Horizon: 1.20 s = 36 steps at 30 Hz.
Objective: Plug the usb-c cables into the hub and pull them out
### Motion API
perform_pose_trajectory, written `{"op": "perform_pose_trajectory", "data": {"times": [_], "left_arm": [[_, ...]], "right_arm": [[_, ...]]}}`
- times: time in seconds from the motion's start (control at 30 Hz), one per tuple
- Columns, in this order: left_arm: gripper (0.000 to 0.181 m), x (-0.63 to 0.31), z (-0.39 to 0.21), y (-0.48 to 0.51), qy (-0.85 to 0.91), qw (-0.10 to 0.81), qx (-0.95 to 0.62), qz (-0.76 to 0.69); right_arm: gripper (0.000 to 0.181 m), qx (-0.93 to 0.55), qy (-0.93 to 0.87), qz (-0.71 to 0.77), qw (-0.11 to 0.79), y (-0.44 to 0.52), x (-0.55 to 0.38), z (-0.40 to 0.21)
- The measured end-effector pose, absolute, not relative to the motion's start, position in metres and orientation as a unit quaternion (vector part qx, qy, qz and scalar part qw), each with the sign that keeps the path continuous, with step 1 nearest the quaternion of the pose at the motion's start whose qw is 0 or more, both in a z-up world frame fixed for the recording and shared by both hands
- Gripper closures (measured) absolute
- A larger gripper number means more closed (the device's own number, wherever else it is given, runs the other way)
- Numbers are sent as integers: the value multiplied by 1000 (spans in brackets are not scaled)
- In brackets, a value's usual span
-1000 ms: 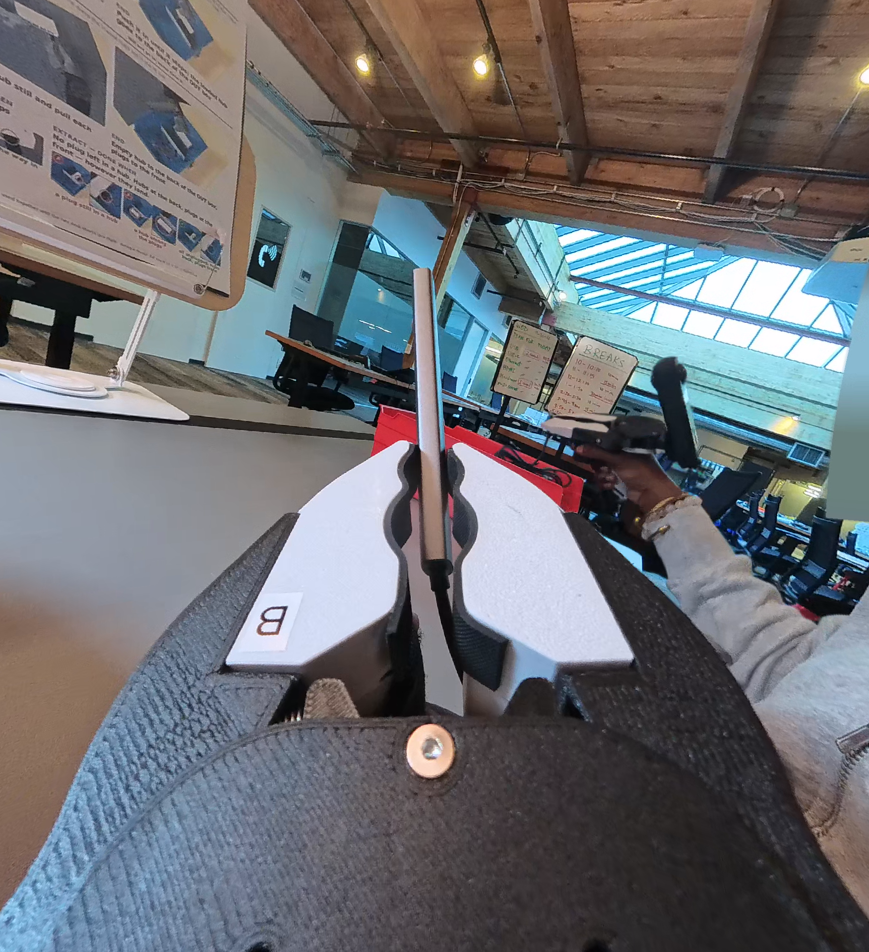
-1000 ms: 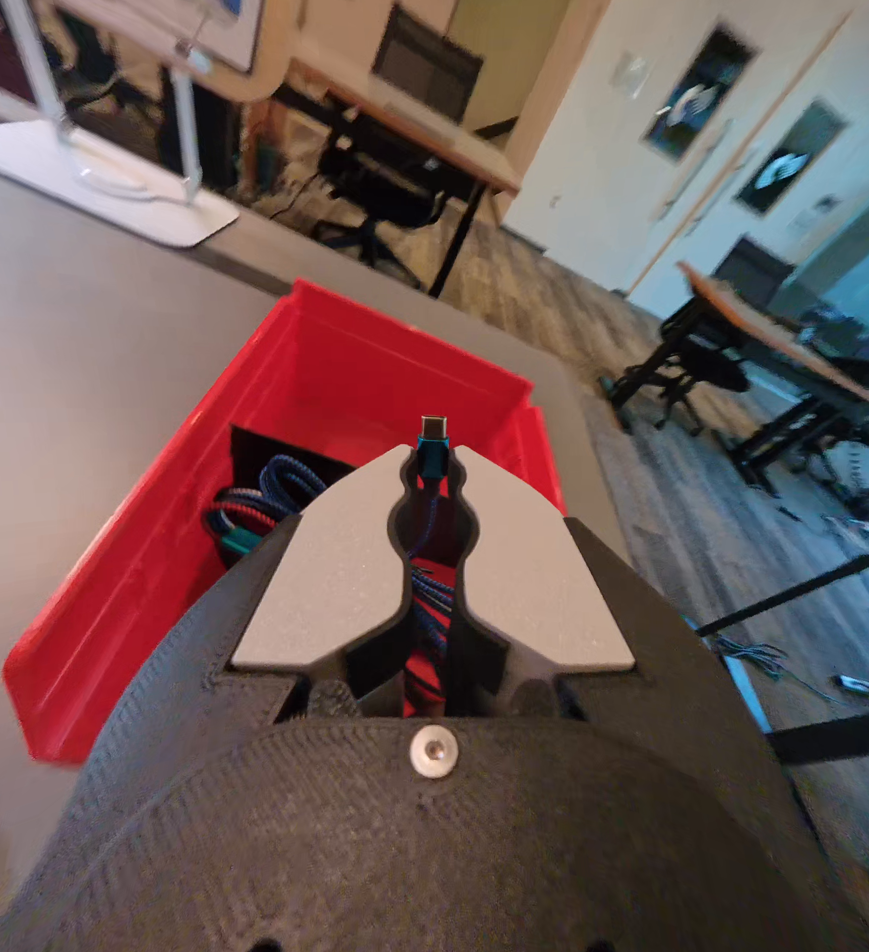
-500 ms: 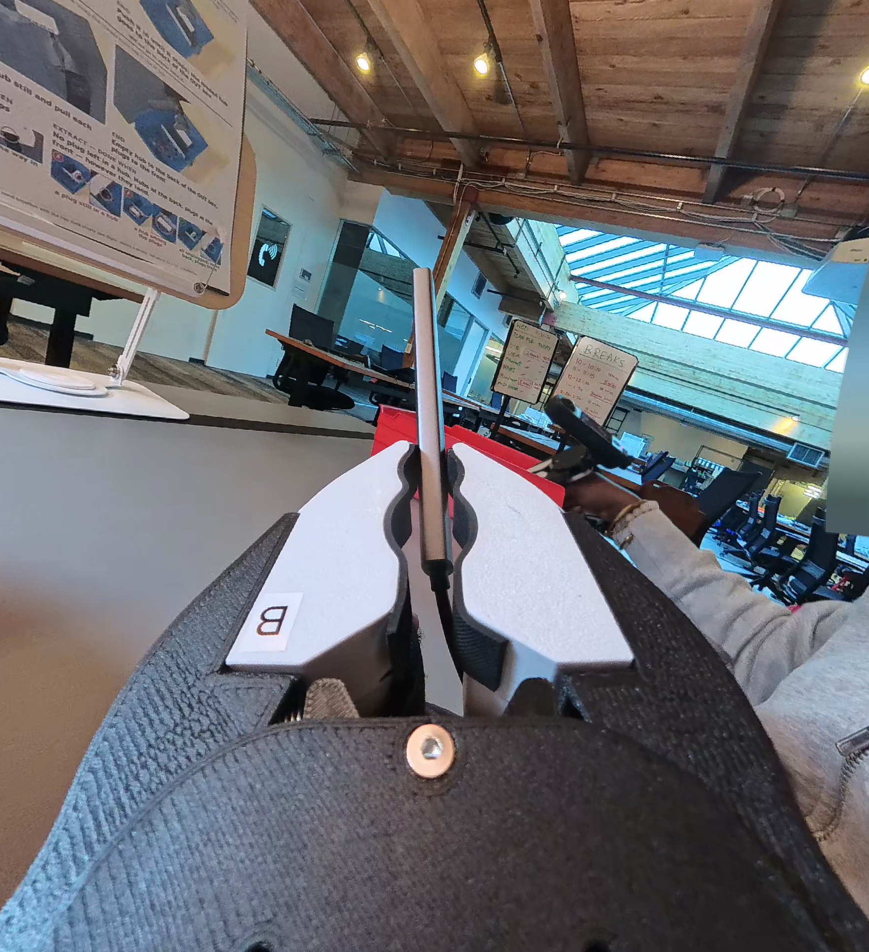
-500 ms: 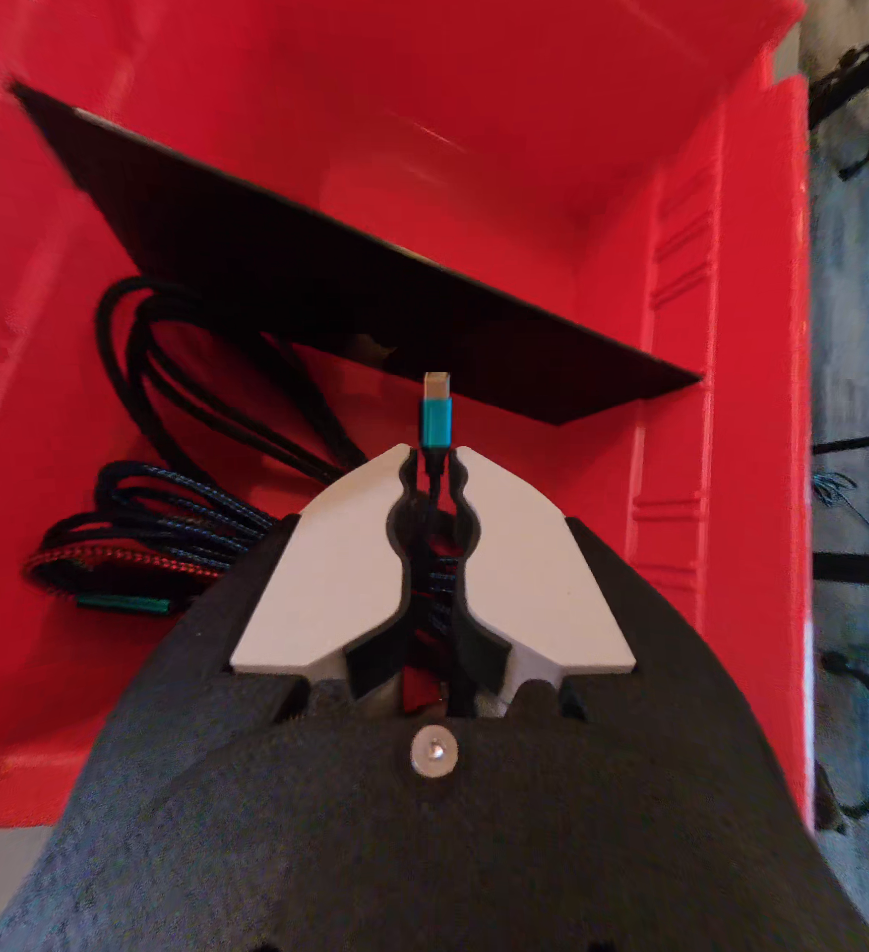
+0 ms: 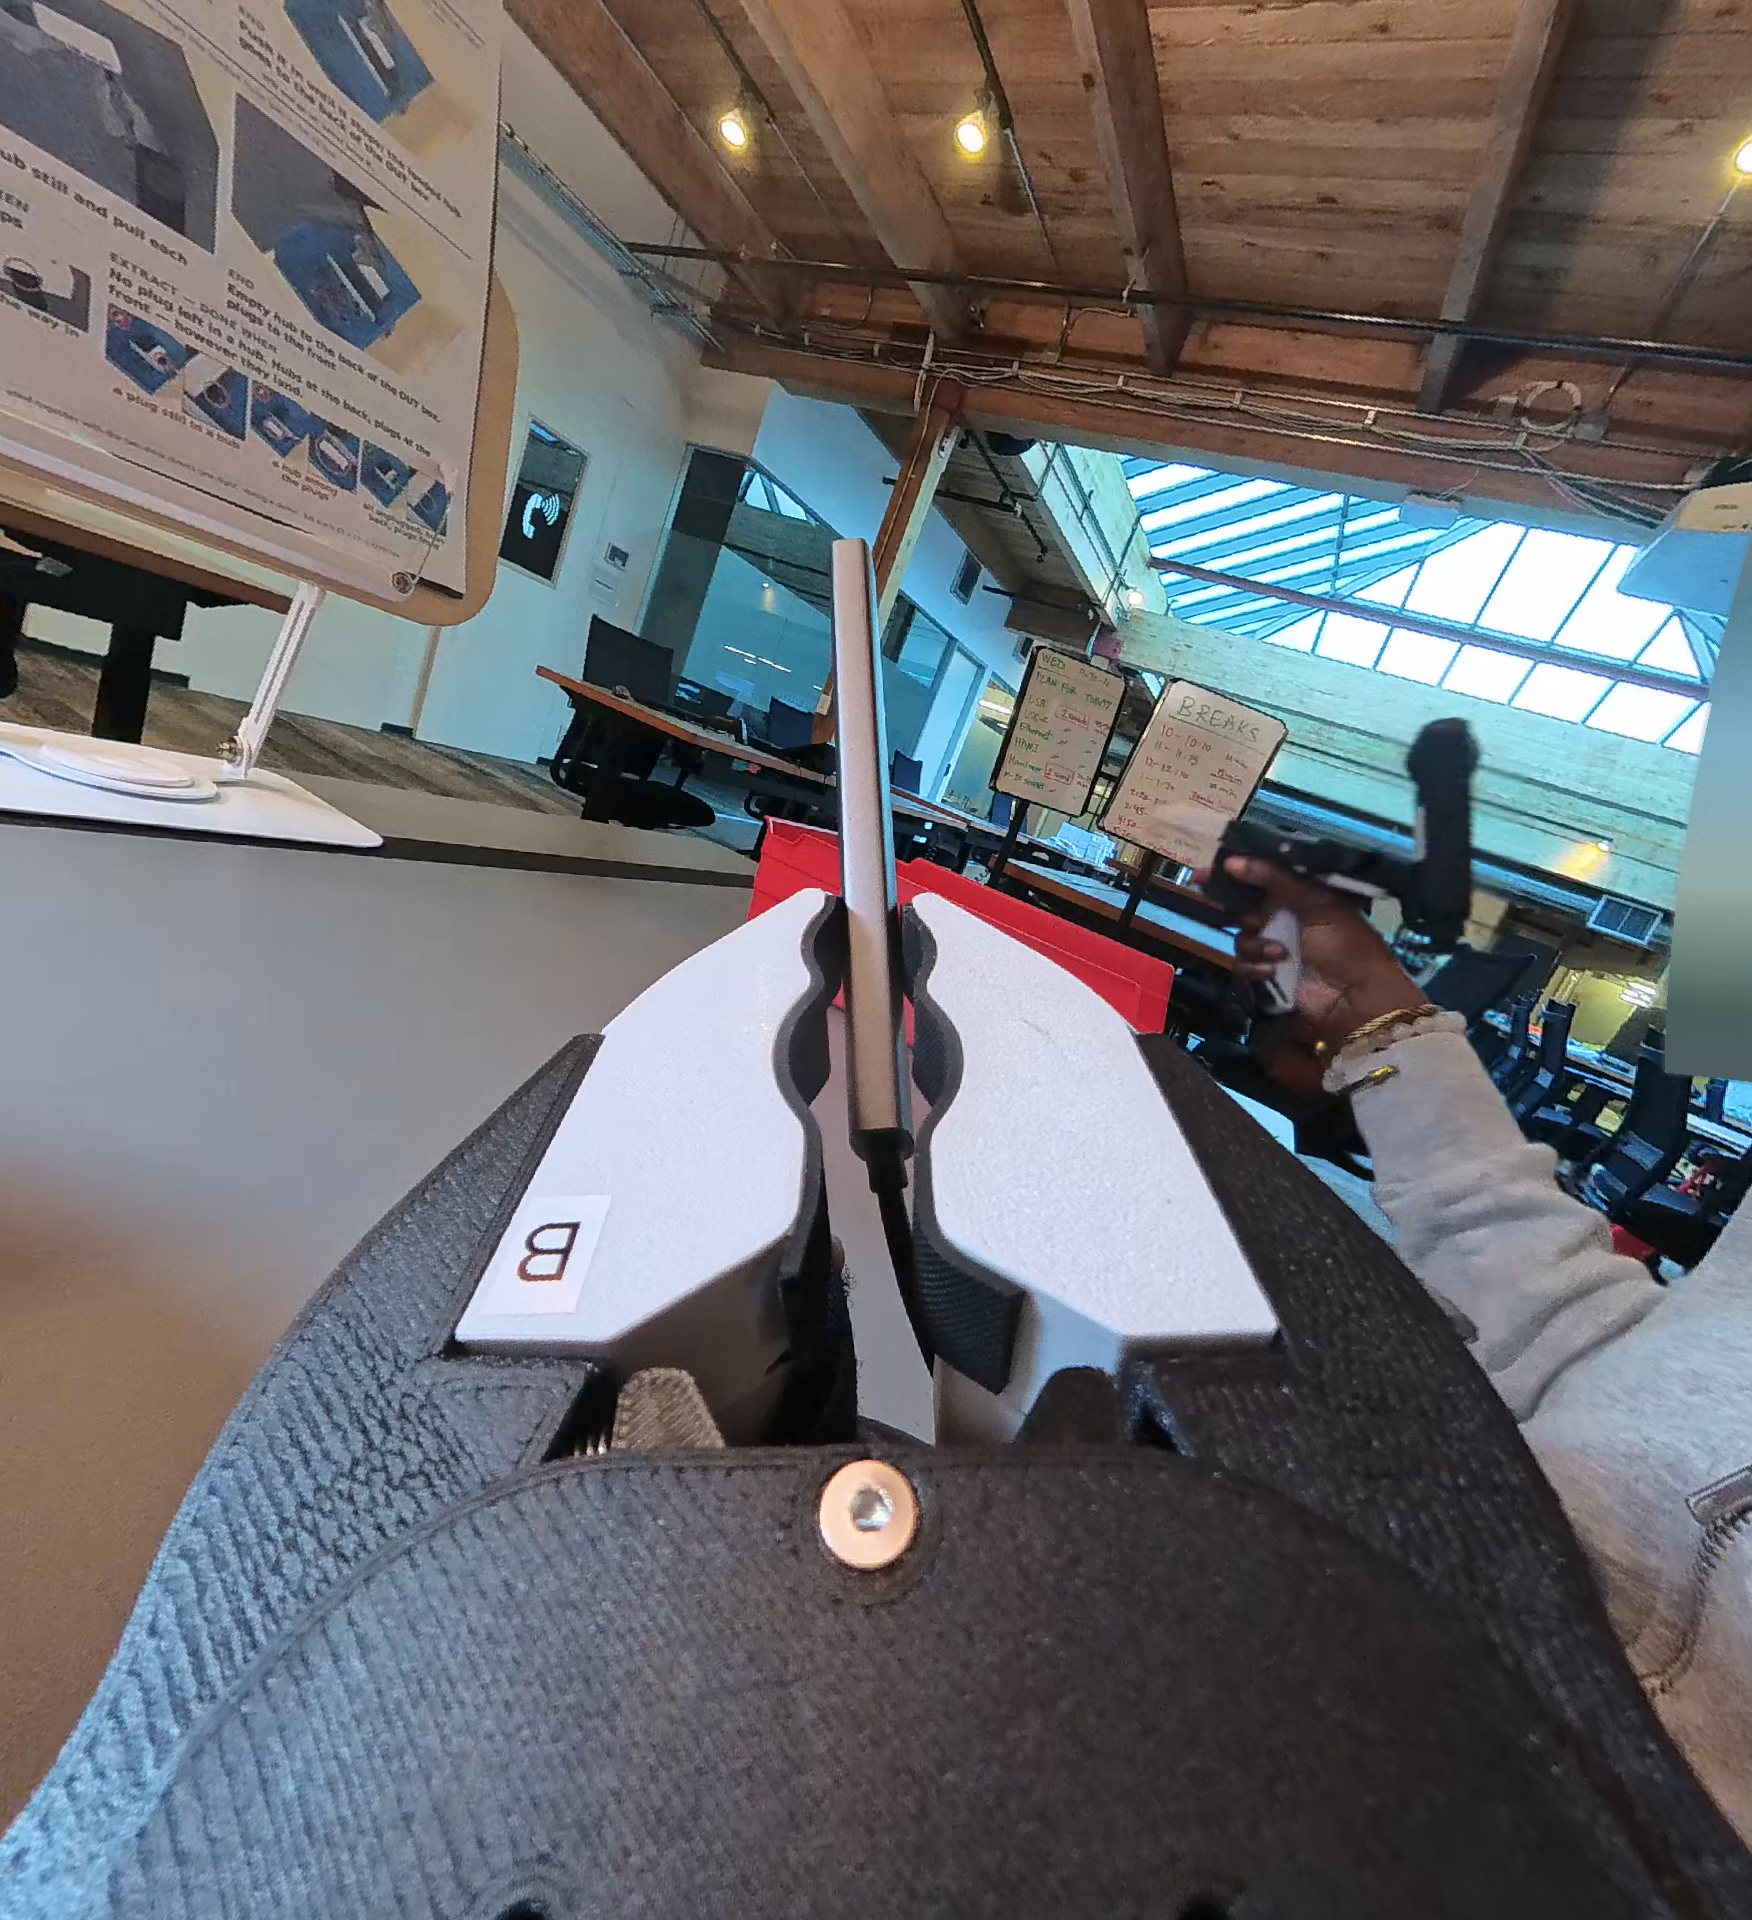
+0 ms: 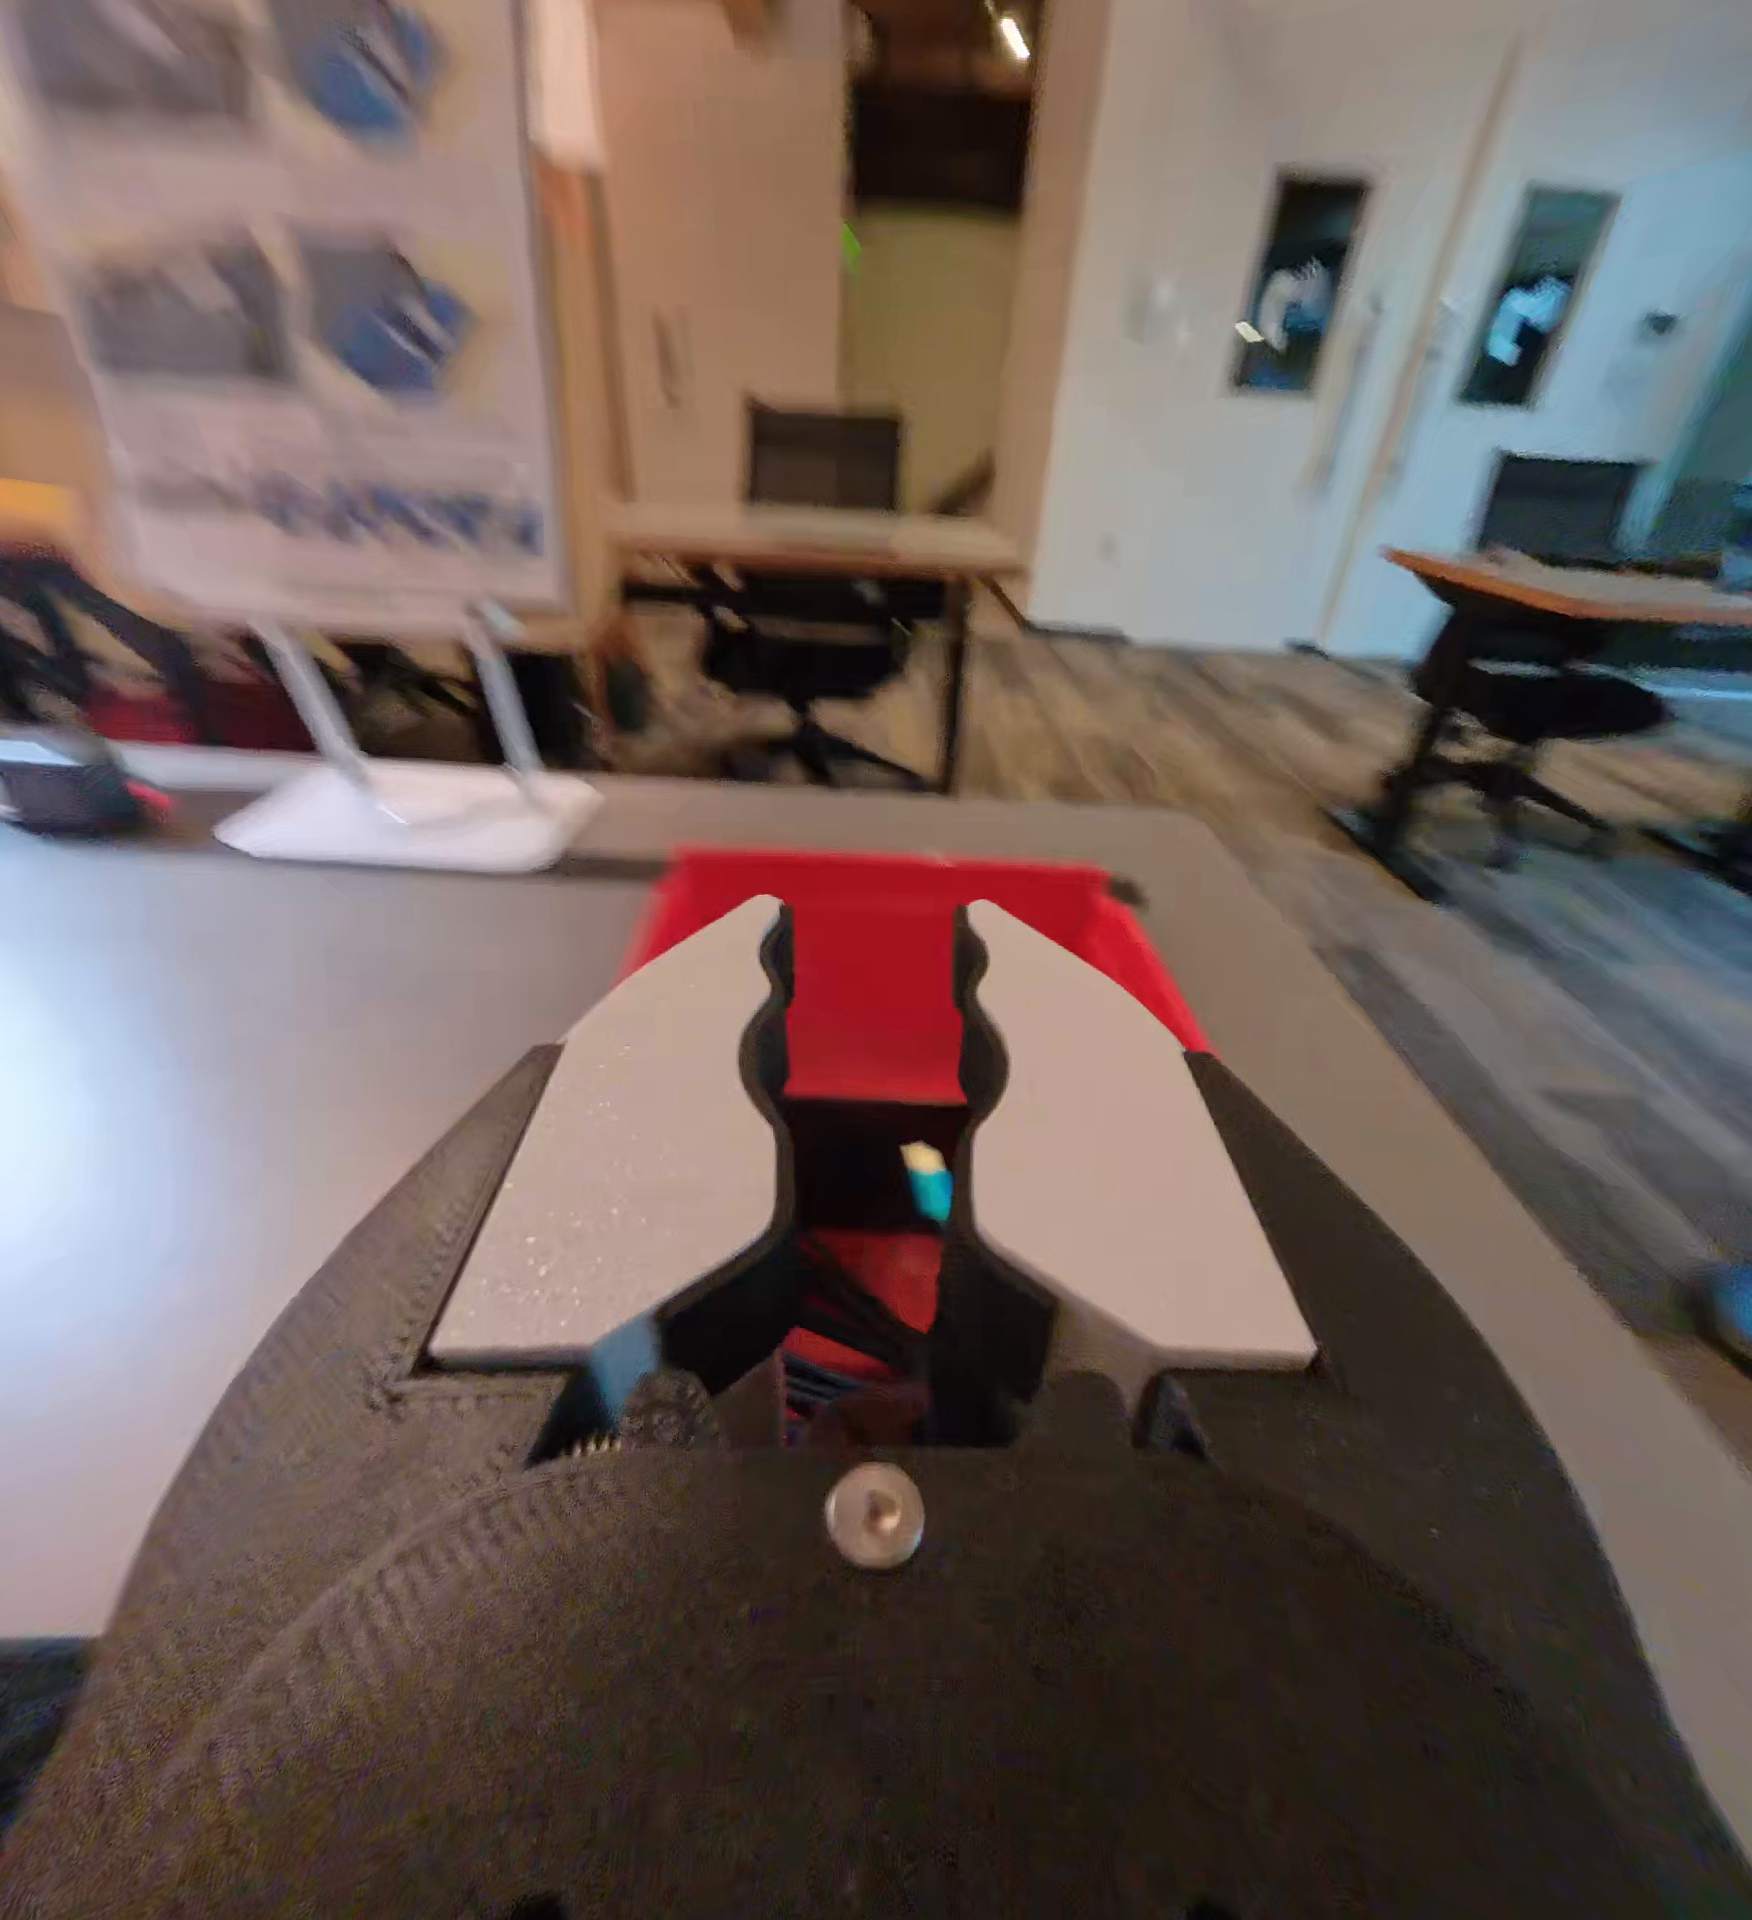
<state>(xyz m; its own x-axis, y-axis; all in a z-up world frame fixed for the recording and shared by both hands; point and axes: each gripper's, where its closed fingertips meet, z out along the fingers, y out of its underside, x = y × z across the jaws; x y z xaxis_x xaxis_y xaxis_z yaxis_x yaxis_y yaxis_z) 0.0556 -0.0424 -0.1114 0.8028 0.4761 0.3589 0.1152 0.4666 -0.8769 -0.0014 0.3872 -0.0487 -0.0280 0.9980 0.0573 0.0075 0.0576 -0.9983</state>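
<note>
In the left wrist view, the left gripper is clamped on the hub, a slim grey metal bar seen edge-on that stands up past the fingertips, with its short black lead trailing back between the fingers. Beyond it lies the grey table, then the rim of the red bin just behind the fingers. To the right, a hand in a grey sleeve holds the other tool, well apart from the hub (only this view shows the person at all). Farther off stand an instruction board on a white stand, two whiteboards, desks and a timber ceiling.

The right wrist view, blurred by motion, gives what the left cannot: the bin's inside. The right gripper stands open with nothing between its fingers. Through the gap, down in the red bin, a usb-c plug with a teal shell and silver tip lies against a dark divider, and dark braided cables are bundled nearer the camera. Past the bin are the table edge, the board's white base, and office chairs and desks on a wooden floor.
</note>
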Motion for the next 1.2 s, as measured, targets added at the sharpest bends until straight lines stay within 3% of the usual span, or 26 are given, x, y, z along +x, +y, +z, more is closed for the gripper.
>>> {"op": "perform_pose_trajectory", "data": {"times": [0.23, 0.4, 0.57, 0.67, 0.77, 0.83, 0.9, 1.0, 1.07, 1.2], "left_arm": [[171, 55, -111, -43, -294, 806, -502, 109], [171, 56, -112, -42, -293, 805, -504, 107], [171, 57, -109, -44, -290, 812, -496, 102], [171, 63, -108, -40, -271, 817, -501, 88], [171, 75, -108, -26, -231, 817, -525, 56], [171, 81, -109, -18, -210, 812, -543, 42], [171, 83, -111, -15, -204, 806, -554, 46], [166, 87, -108, -13, -189, 811, -552, 47], [146, 83, -103, -19, -203, 822, -528, 65], [126, 61, -100, -42, -275, 836, -465, 93]], "right_arm": [[152, -298, -557, 703, 327, 245, 36, -11], [146, -191, -613, 757, 120, 120, 60, -33], [140, -186, -646, 738, -62, 8, 81, -94], [137, -241, -632, 733, -77, -27, 73, -119], [140, -243, -573, 769, -149, -32, 78, -107], [149, -243, -543, 786, -166, -26, 76, -100], [170, -231, -545, 791, -154, -23, 77, -100], [172, -201, -542, 810, -102, -13, 81, -91], [172, -181, -506, 839, -87, 6, 82, -70], [172, -182, -435, 882, -10, 72, 72, -19]]}}
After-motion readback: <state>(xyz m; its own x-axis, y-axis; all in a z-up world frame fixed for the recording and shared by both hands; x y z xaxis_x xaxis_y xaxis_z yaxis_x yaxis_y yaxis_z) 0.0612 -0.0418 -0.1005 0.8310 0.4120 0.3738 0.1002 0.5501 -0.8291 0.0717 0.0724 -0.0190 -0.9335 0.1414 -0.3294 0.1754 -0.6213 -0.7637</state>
